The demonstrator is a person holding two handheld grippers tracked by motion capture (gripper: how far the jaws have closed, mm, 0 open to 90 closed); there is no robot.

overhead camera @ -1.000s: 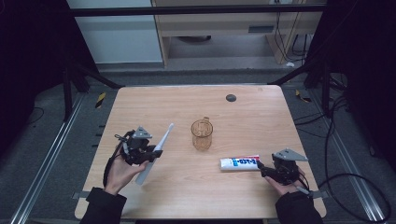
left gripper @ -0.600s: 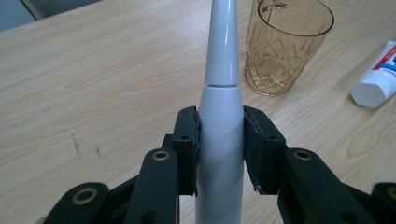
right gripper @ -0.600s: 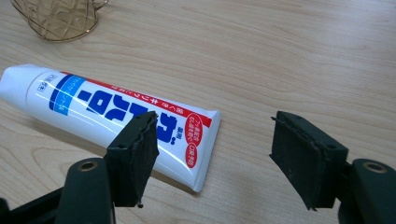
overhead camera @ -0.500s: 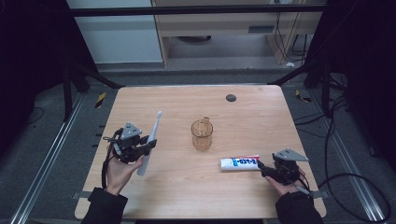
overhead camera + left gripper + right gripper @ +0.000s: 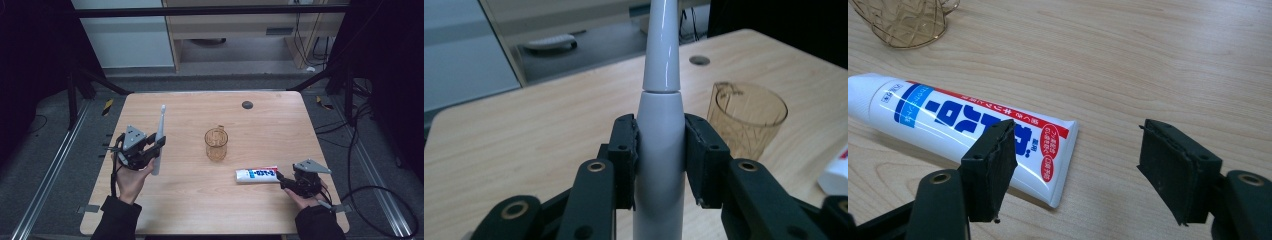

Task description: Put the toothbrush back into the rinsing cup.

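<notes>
Standing at the table [image 5: 200, 210], one counts the following

Left gripper [image 5: 150, 150]: lower left of the high view, held in a hand [image 5: 131, 177] above the wood. Its jaws are pinched on the body of a white electric toothbrush [image 5: 159, 135]. In the left gripper view the two black pads [image 5: 624, 150] press the fat lower part of the toothbrush [image 5: 659, 150] from either side, and the narrow neck rises out of the top of the frame. In the high view the toothbrush stands close to upright, its thin end toward the far edge of the table

Right gripper [image 5: 285, 181]: lower right of the high view, resting low by the near edge in the other hand [image 5: 307, 197]. Its jaws are spread with nothing between the pads. In the right gripper view the left pad [image 5: 993, 160] stands in front of the flat crimped end of the toothpaste tube [image 5: 963, 125]; whether it touches the tube cannot be told. The right pad is over bare wood

Toothpaste tube [image 5: 256, 174]: white with blue and red print, lying flat, right of centre in the high view, cap end toward the middle of the table

Cup [image 5: 216, 144]: amber, see-through, with a handle, upright at the centre of the table, well apart from both grippers

Dark round spot [image 5: 247, 104]: in the tabletop, upper right of the cup
</notes>
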